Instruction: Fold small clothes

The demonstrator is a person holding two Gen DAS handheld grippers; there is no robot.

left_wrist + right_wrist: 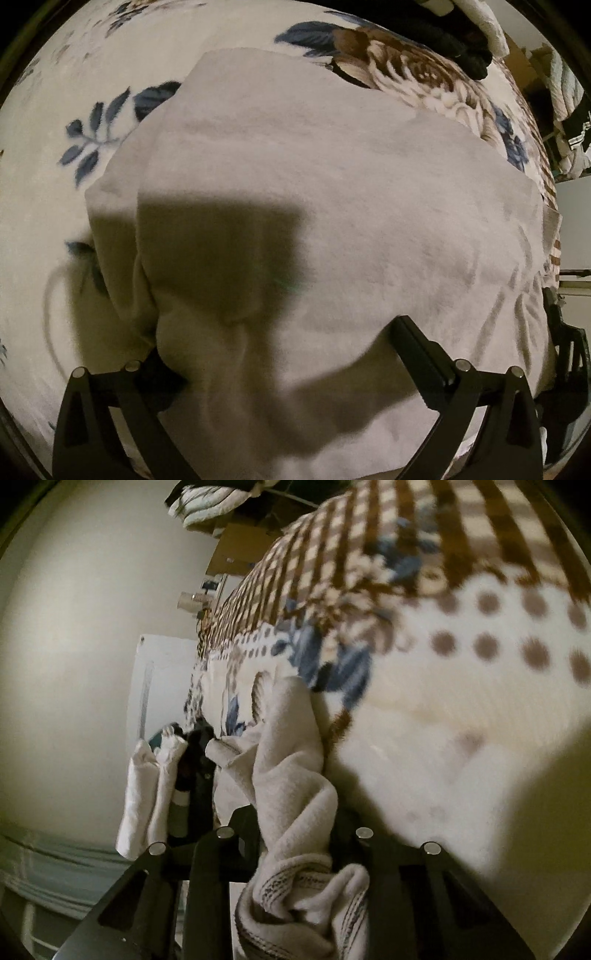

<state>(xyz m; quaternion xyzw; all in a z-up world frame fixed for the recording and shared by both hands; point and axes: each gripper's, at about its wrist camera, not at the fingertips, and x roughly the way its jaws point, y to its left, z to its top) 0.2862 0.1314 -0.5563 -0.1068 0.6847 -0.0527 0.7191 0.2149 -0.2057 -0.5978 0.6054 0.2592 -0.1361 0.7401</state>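
The right tool is gripping a bunched fold of the white cloth, its fingers pressing in close on both sides. The left tool is standing wide, and the cloth is draping between its fingers; whether it is actually pinching any fabric cannot be told.

The cloth is lying mostly spread on the bed's floral blanket, with one end lifting up into the right tool.

Risks, as I judge them: the right tool is holding a twisted wad rather than a clean edge, so carrying it across is likely laying down a crooked, lumpy fold. If the left tool is not anchoring its end, the whole cloth may be dragging over the blanket instead of folding. Fleece clinging to fleece could also be pulling the blanket up with it.

Count: two tools, one cloth in hand, one blanket, and a small heap of other clothes waiting at the bed's edge, number unclear.
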